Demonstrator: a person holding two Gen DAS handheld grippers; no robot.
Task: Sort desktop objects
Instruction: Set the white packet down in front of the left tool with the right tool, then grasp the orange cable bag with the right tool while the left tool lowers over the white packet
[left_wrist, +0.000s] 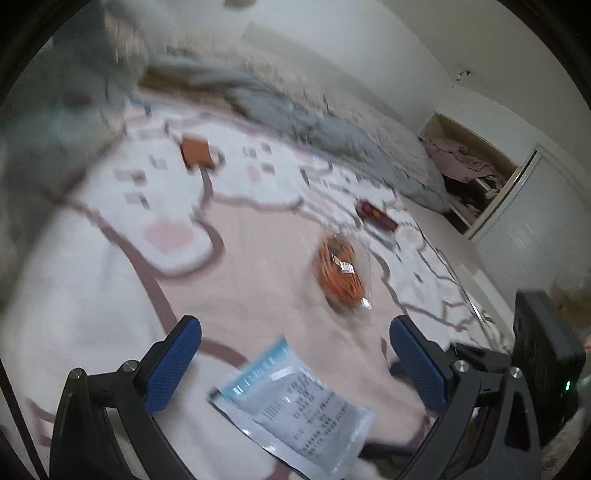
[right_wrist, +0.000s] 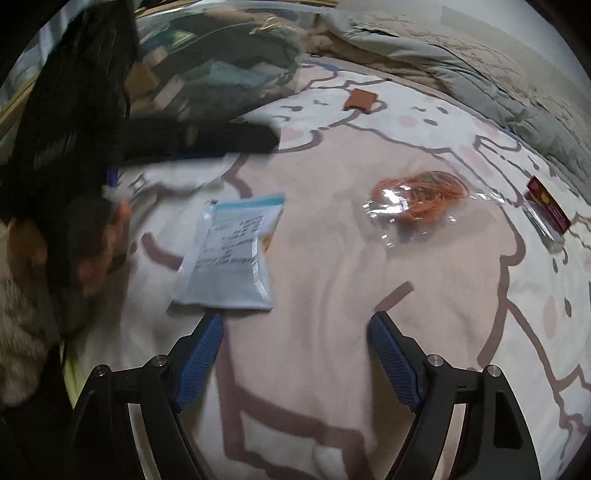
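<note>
Both jaws stand apart, holding nothing: the right hand-held gripper (right_wrist: 296, 334) just short of the pouch (right_wrist: 232, 254), the left hand-held gripper (left_wrist: 295, 343) over it. Farther up the bed (right_wrist: 332, 332) lie an orange cable bag (right_wrist: 419, 203), then a brown card (right_wrist: 361, 99).

On the bed: one white-and-blue pouch (right_wrist: 227, 254), one bagged orange cable coil (right_wrist: 417, 201), one brown card (right_wrist: 361, 99), one dark-red packet (right_wrist: 548, 208).
</note>
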